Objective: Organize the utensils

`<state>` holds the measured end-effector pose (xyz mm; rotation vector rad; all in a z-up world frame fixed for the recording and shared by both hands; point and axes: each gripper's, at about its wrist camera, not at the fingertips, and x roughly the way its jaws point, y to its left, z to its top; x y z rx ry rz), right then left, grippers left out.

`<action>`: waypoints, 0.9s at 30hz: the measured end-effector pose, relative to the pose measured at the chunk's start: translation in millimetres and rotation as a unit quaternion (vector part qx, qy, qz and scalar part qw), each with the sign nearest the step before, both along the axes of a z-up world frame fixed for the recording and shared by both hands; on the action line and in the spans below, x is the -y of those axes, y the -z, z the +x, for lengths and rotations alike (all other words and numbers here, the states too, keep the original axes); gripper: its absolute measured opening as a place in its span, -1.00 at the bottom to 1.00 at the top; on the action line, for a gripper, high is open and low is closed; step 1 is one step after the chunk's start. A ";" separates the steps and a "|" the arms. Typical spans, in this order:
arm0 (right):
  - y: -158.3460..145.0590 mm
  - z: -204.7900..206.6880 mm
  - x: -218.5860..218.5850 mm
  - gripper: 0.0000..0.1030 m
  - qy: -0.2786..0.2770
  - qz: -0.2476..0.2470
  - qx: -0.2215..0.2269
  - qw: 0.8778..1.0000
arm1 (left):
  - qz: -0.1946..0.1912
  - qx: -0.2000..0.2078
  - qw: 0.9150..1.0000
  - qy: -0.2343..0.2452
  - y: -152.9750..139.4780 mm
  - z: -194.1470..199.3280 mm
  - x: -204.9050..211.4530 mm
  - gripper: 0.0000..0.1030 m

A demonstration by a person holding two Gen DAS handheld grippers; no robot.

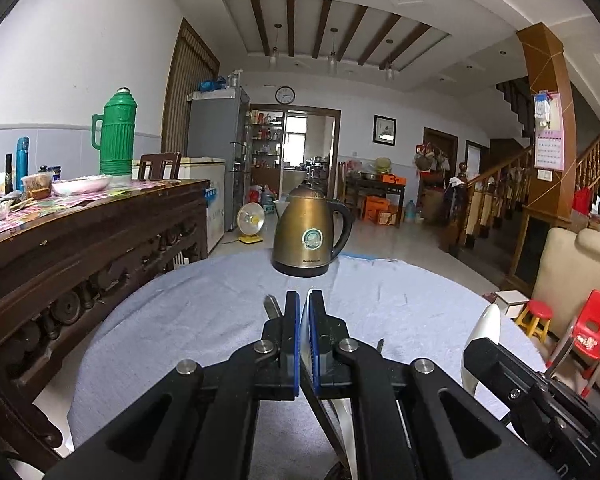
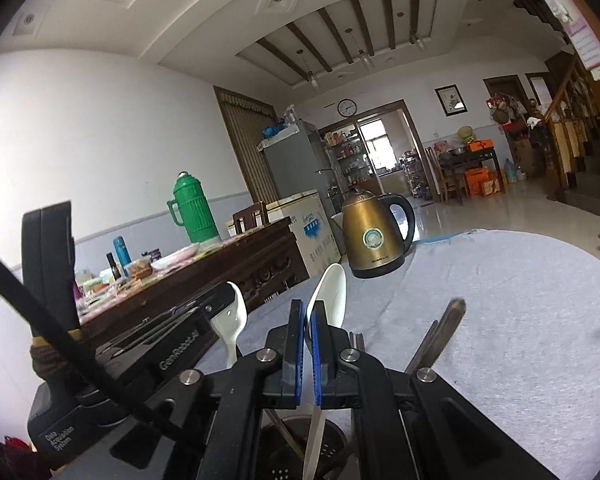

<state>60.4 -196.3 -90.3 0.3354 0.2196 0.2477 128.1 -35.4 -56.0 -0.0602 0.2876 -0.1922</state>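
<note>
Holding one white spoon in each tool, we seem to be midway through gathering the utensils over the blue-grey tablecloth (image 2: 520, 320). On the left, our left gripper (image 1: 305, 298) is clamped on a spoon whose bowl (image 2: 232, 312) shows only in the right wrist view. Further right, our right gripper (image 2: 308, 308) is clamped on the second white spoon (image 2: 330, 292), its handle running down toward a dark perforated holder (image 2: 320, 444) just below. Metal cutlery (image 2: 440, 332) stands near it. Next, we judge, each spoon must be lowered into the holder and released without knocking the kettle (image 2: 374, 236).
</note>
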 end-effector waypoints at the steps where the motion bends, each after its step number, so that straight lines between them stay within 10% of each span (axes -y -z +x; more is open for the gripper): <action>1: -0.2 -0.2 -1.4 -0.92 -0.001 -0.003 0.000 1.000 | 0.001 0.001 1.000 -0.002 1.8 -2.2 0.7 -0.91; 22: 14.5 -15.4 -1.8 -0.89 -0.022 -0.022 -0.036 0.999 | 0.033 0.000 0.999 0.022 13.8 -28.6 4.7 -0.90; 27: 2.3 -27.1 23.1 -0.60 0.001 0.012 -0.021 1.000 | 0.019 0.023 0.999 0.015 -8.6 -35.0 -11.7 -0.57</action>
